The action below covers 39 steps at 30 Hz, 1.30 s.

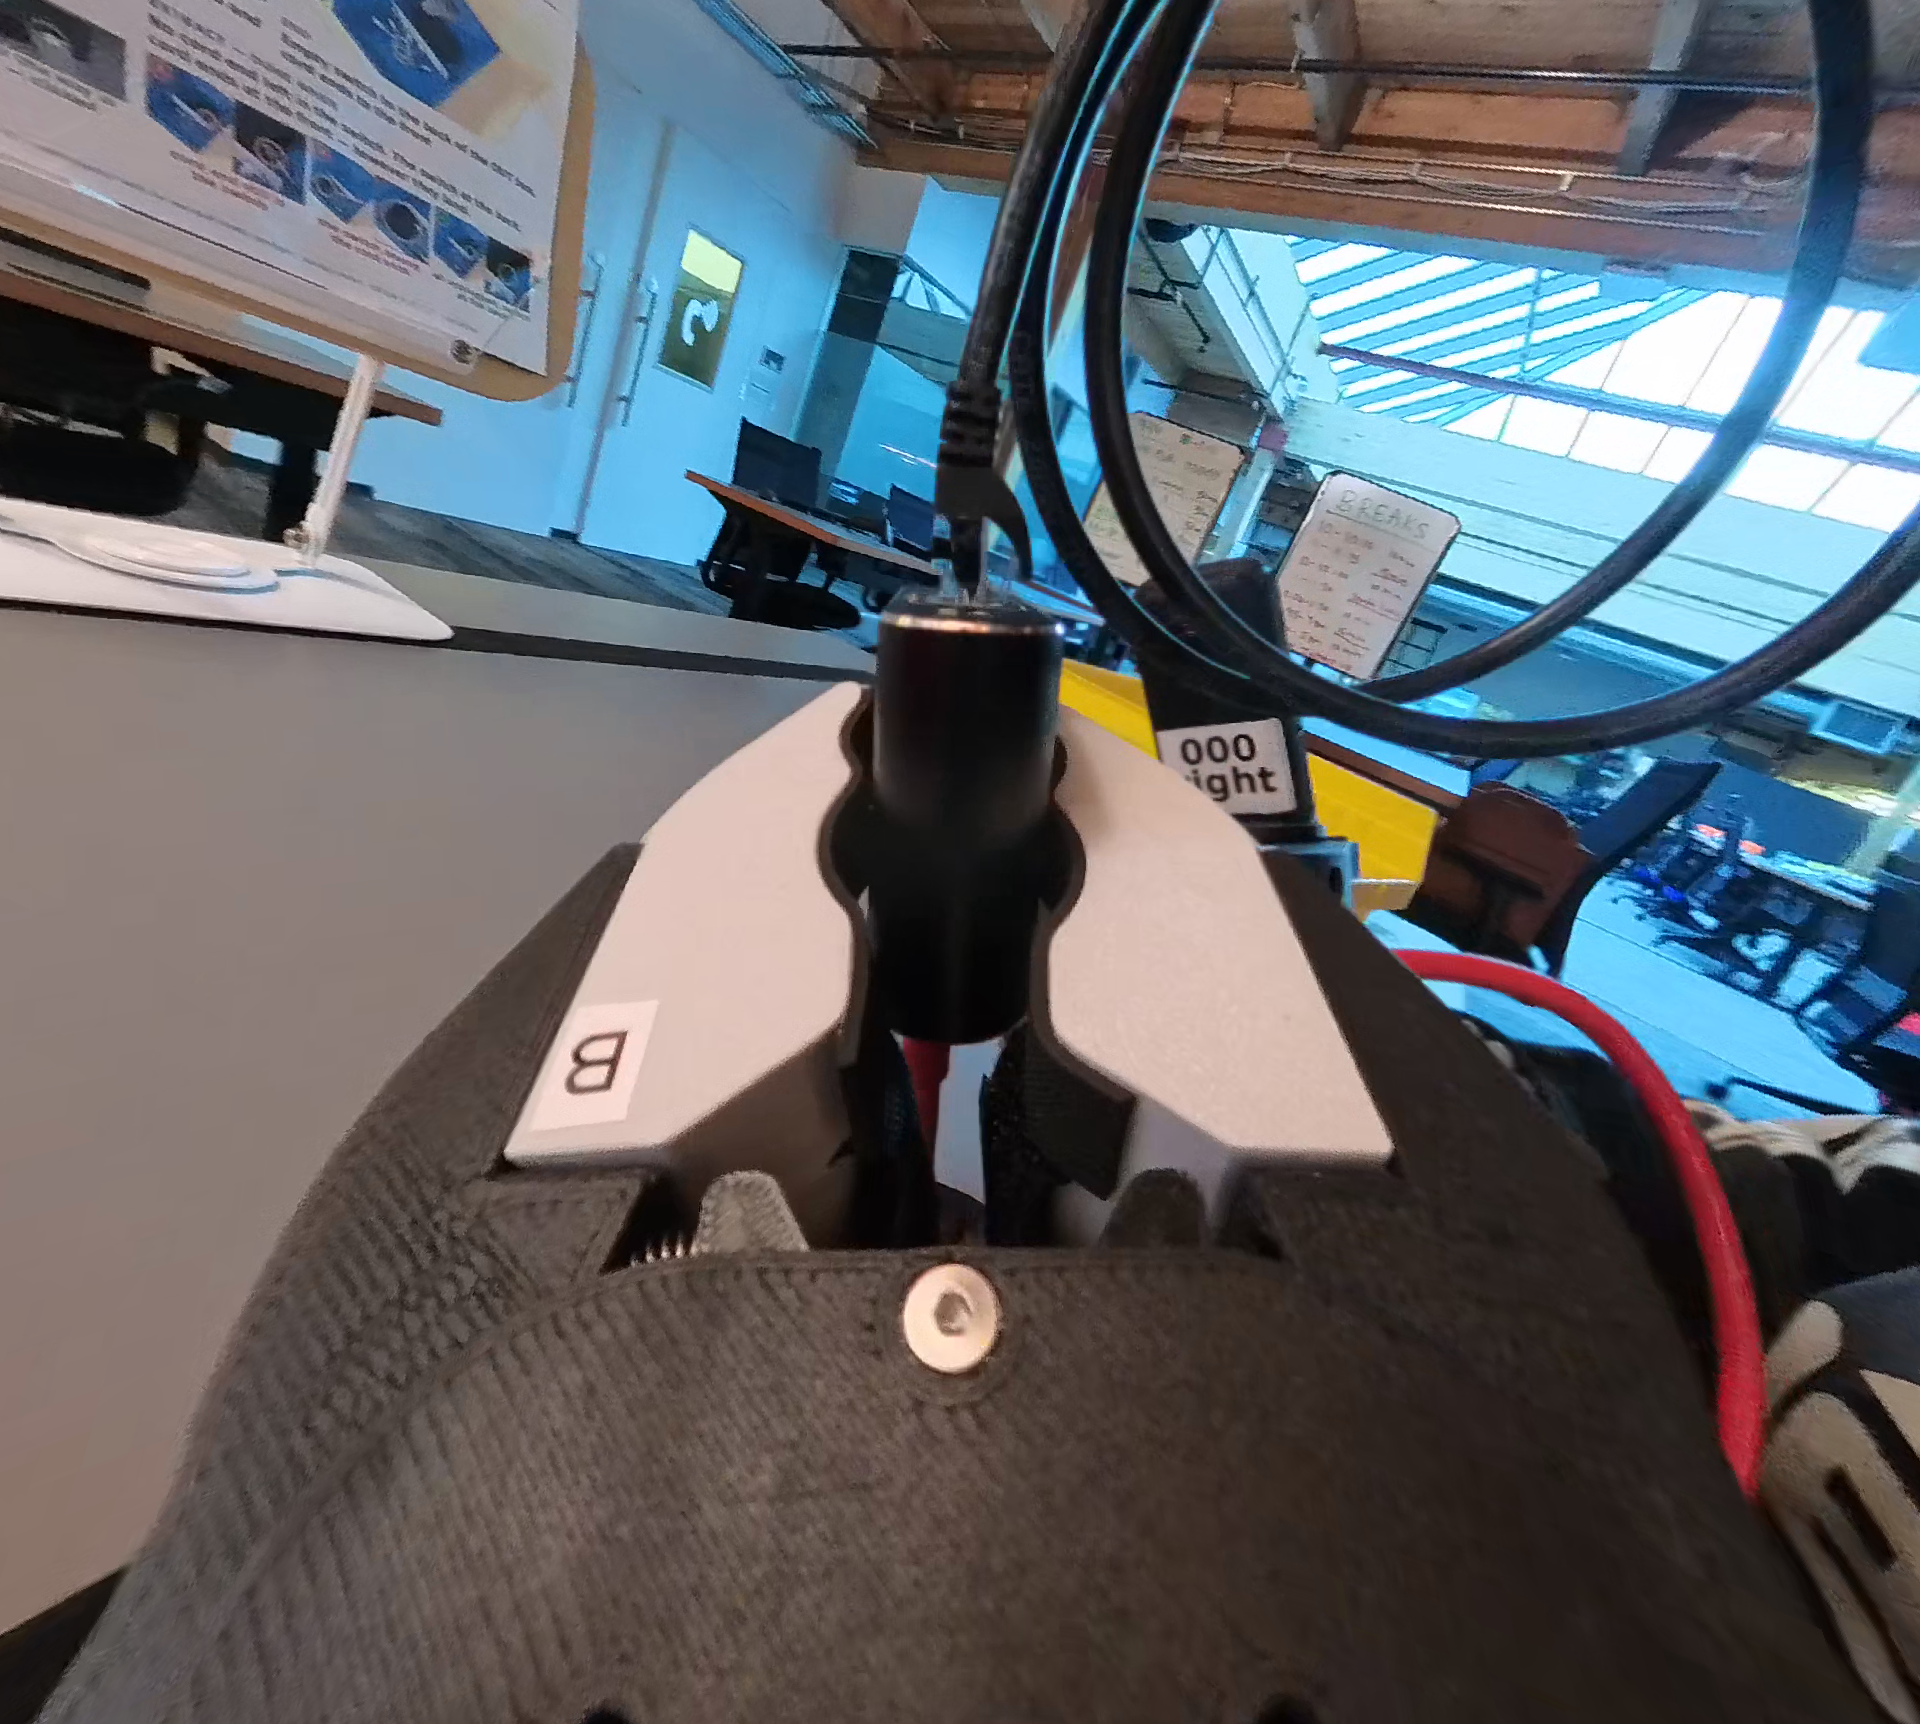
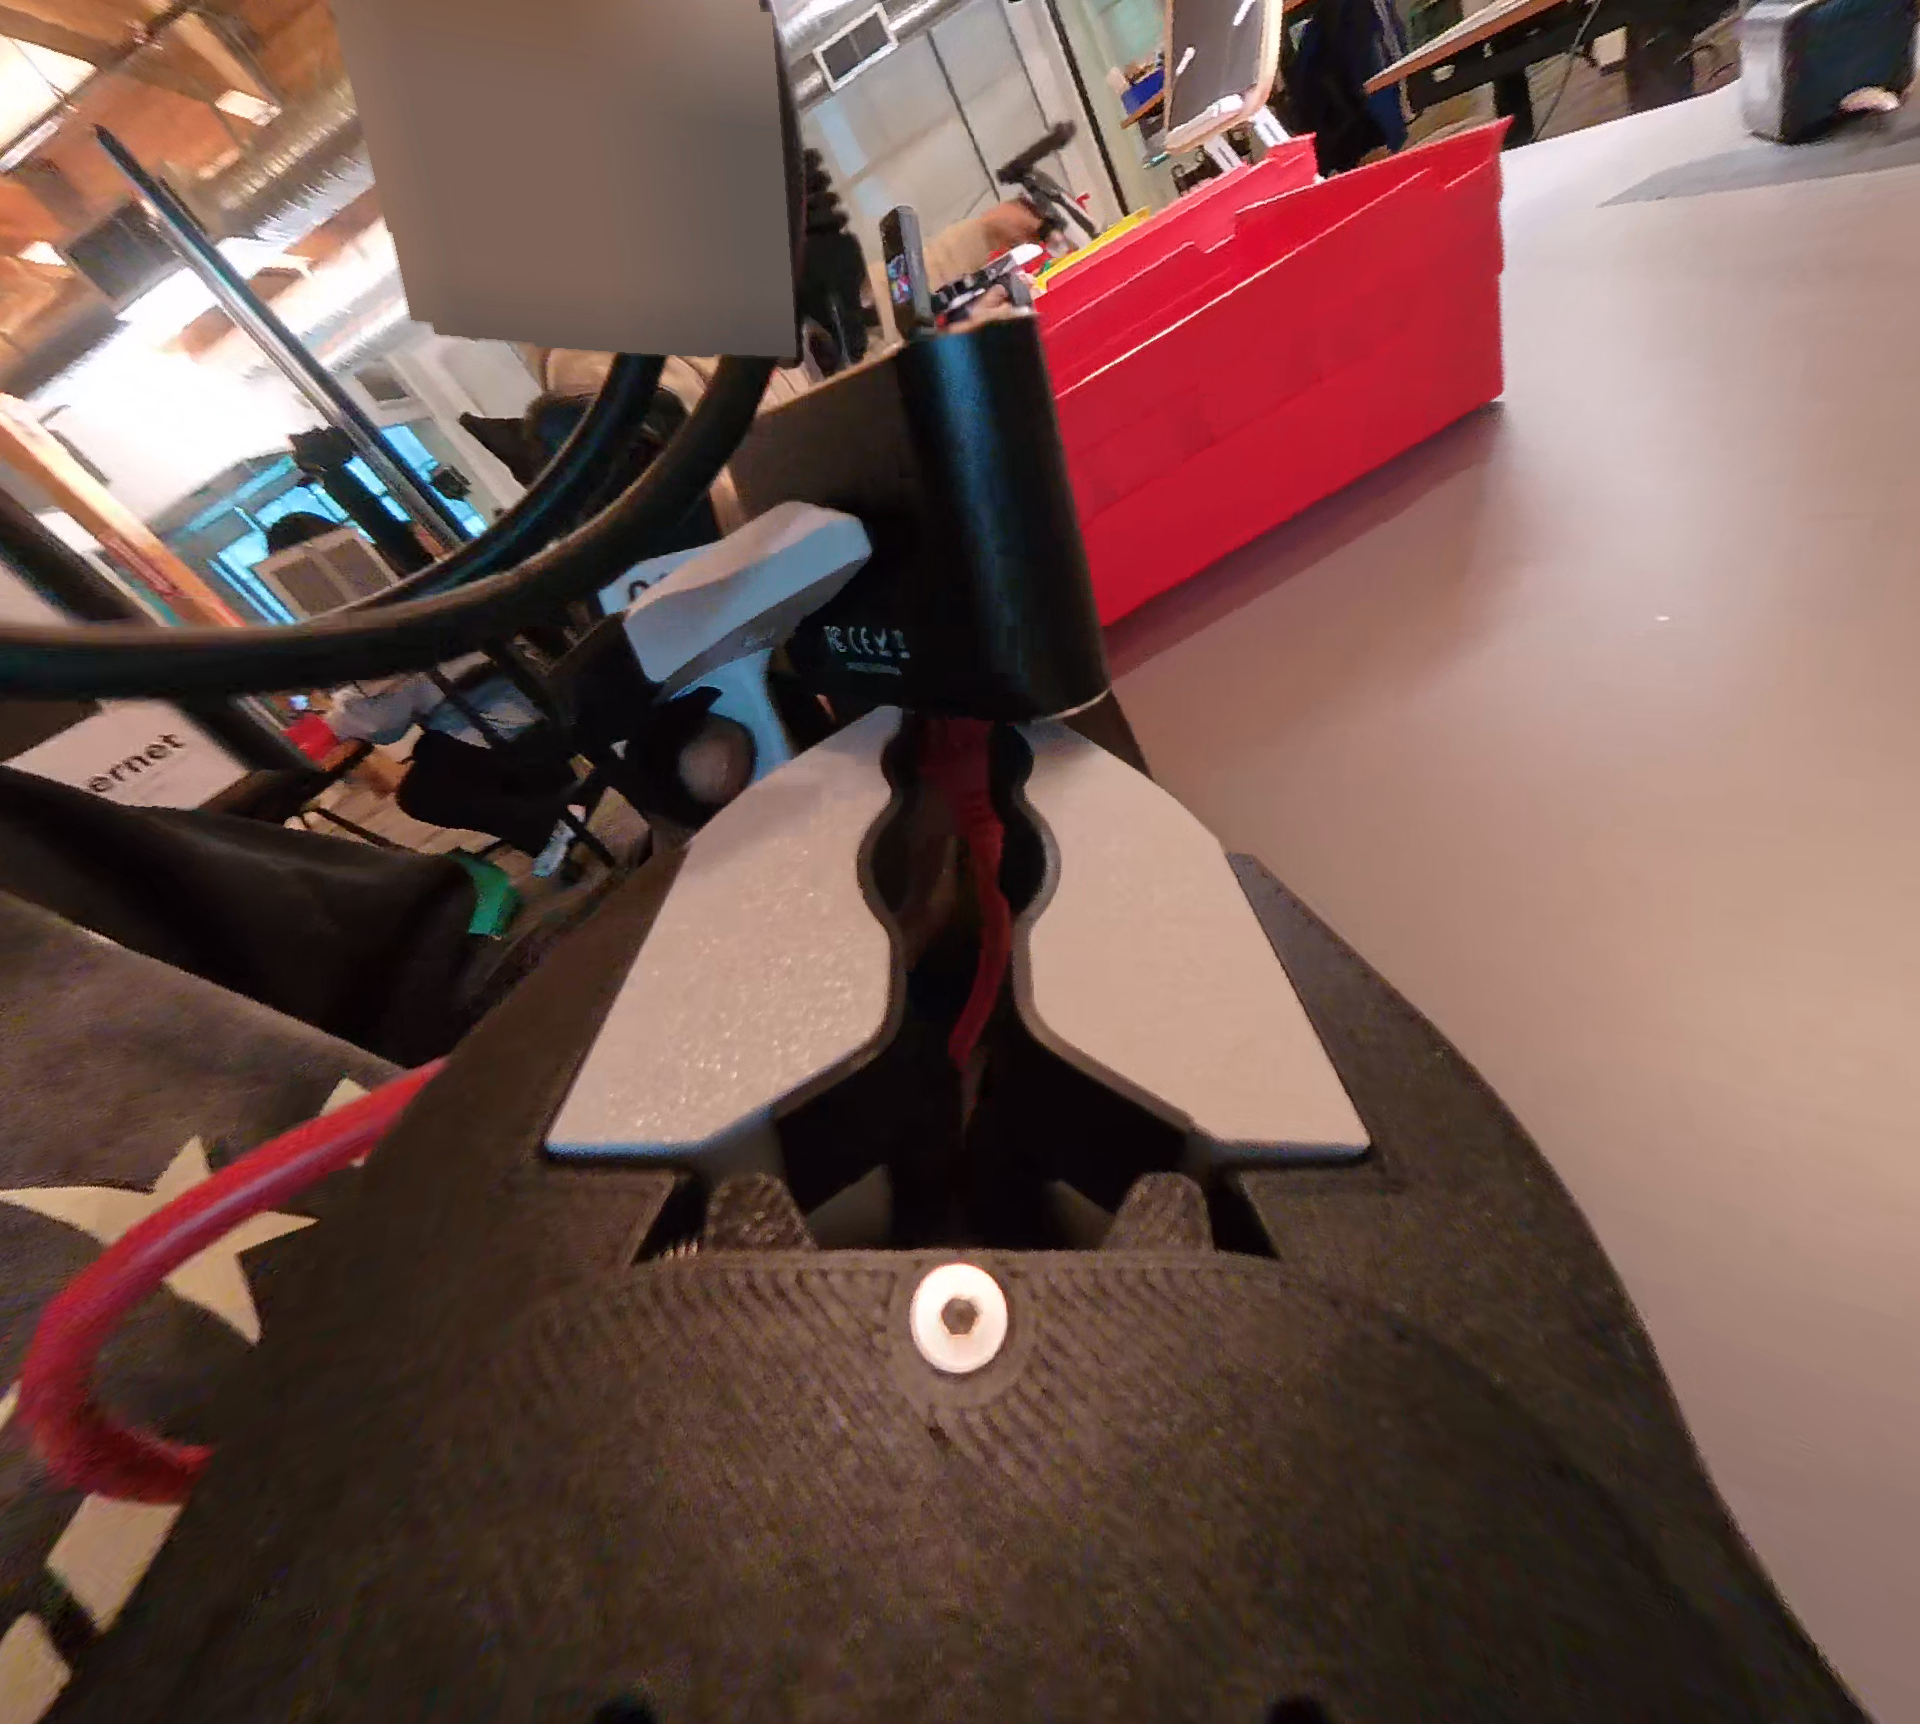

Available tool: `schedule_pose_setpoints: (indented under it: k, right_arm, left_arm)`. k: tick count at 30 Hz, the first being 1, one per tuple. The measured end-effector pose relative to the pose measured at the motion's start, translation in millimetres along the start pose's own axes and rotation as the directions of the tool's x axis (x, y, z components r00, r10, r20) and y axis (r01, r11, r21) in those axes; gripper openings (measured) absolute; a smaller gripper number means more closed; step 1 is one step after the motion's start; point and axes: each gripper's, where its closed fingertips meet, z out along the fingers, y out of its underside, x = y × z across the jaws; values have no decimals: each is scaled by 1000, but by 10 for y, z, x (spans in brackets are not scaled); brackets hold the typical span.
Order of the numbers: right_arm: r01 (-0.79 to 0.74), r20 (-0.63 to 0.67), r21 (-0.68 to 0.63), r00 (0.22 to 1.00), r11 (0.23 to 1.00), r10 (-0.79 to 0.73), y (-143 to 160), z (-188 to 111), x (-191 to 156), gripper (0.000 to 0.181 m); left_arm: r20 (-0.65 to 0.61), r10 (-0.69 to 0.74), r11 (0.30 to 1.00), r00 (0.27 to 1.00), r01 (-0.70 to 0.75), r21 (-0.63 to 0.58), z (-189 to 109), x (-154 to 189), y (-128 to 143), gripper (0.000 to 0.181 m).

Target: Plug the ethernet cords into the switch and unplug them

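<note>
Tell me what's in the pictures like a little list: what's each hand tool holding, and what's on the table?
left gripper: fingers closed on the black switch
right gripper: fingers closed around a red cord just below the switch
black cord: plugged into the far end of the switch, looping overhead
table: grey, with a red bin on it

The right gripper (image 2: 961, 744) holds a red cord (image 2: 977, 905) between its grey fingers (image 2: 769, 936), just beneath the black switch (image 2: 987, 521); red bins (image 2: 1299, 386) sit on the table (image 2: 1558, 739).
</note>
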Motion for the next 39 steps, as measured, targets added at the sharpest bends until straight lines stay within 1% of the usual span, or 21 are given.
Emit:
schedule_pose_setpoints:
  k: [2,3,4,5,7,9,12,13,15,17,20,22,24,25,27,29,31,33,35,37,39]
  right_arm:
    - [-13,-3,-3,1000,1000,13,26,34,-14,12]
    - [-55,-27,-27,998,998,54,96,56,33,4]
    - [-92,-86,-44,992,995,88,172,60,157,0]
    - [-128,-53,-25,991,992,126,128,46,152,0]
    - [-145,33,21,989,989,145,-34,-61,92,0]
    - [-131,50,17,990,991,130,-93,-160,87,0]
    - [-54,-44,-131,998,990,49,45,-244,247,0]
    - [-15,-75,-157,997,987,3,48,-270,293,6]
    - [25,-118,-209,992,978,-51,67,-299,348,29]
    - [1,-124,-323,991,947,-44,227,-314,375,46]
    - [-28,-108,-471,994,882,-25,427,-372,391,50]
    - [31,-57,-481,996,876,-66,328,-428,317,54]
    - [133,-12,-481,987,866,-158,151,-521,225,58]
    - [201,20,-503,975,841,-221,100,-568,149,64]
    - [402,183,-569,913,718,-366,144,-651,-115,64]
    - [615,418,-570,788,546,-452,343,-689,-417,57]
    - [738,560,-526,675,423,-481,566,-607,-577,52]
    - [801,630,-499,597,330,-496,740,-483,-576,51]
    - [837,673,-479,544,265,-501,862,-368,-496,51]
    - [847,704,-507,515,162,-489,983,-313,-328,55]
    - [856,736,-506,493,107,-465,1083,-259,-263,53]
  left_arm:
    - [15,60,998,998,-60,22,-17,12,-35,27]
    - [16,95,994,995,-96,42,-32,29,-69,27]
    - [-43,135,985,990,-130,110,-68,141,-166,26]
    - [-101,131,981,986,-114,155,-96,241,-222,26]
    - [-23,127,986,992,-124,113,-74,97,-175,26]
    - [-3,32,987,999,-31,160,-124,-55,-272,26]
    - [-29,-117,972,993,121,201,-165,-181,-335,26]
    - [-38,-136,967,990,141,212,-178,-188,-352,26]
    - [-35,-147,965,989,151,217,-186,-199,-354,26]
    - [-43,-157,962,987,162,218,-189,-197,-354,26]
    - [-41,-179,960,983,184,213,-186,-215,-341,26]
    - [-42,-208,953,977,212,218,-194,-246,-344,26]
    - [-46,-237,942,970,241,233,-211,-275,-361,26]
    - [-48,-248,939,968,253,232,-210,-284,-358,26]
    - [-40,-253,940,967,255,226,-202,-298,-347,26]
    - [-49,-256,937,965,260,234,-209,-292,-361,26]
    - [-65,-275,929,959,282,241,-218,-294,-372,26]
    - [-76,-291,921,954,300,247,-226,-298,-382,26]
    - [-89,-308,914,947,321,250,-234,-300,-389,26]
    - [-98,-323,907,942,337,252,-239,-305,-393,26]
    - [-105,-330,905,938,346,248,-238,-301,-390,26]
